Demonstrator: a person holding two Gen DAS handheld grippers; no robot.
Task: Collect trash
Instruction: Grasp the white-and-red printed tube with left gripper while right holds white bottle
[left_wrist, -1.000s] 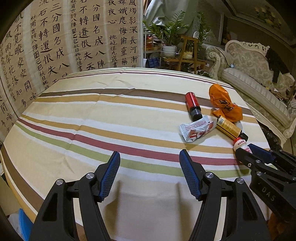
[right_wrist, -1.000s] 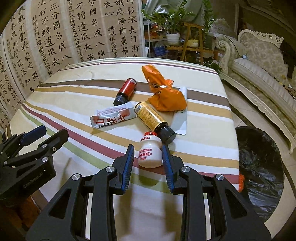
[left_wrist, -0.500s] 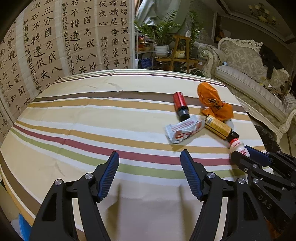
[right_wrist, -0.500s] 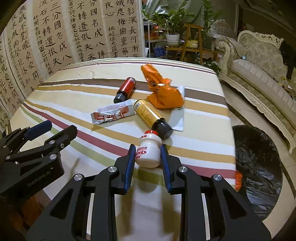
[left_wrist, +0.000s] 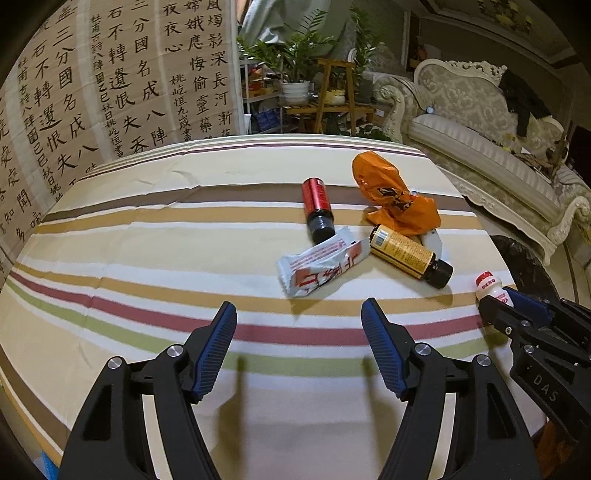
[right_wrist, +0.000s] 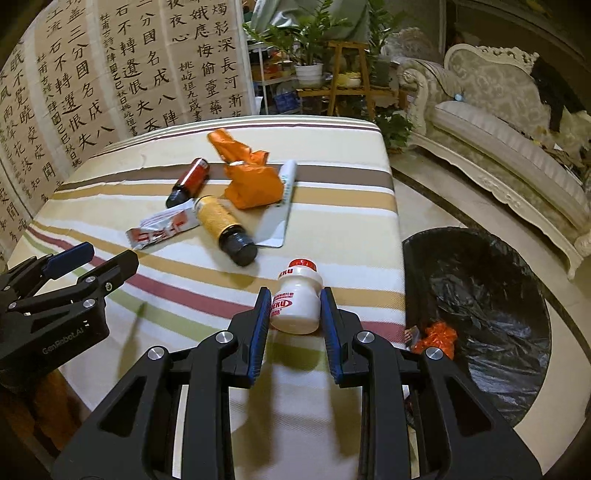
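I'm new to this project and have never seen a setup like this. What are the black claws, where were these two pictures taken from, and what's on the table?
No robot: a person holds a two-finger gripper in each hand, each carrying a fisheye camera looking along its fingers. One picture is from the left gripper, open and empty over the striped table. The other is from the right gripper, shut on a white bottle. On the table lie a red bottle, a yellow bottle, a white wrapper and an orange bag. A bin with a black liner stands beside the table.
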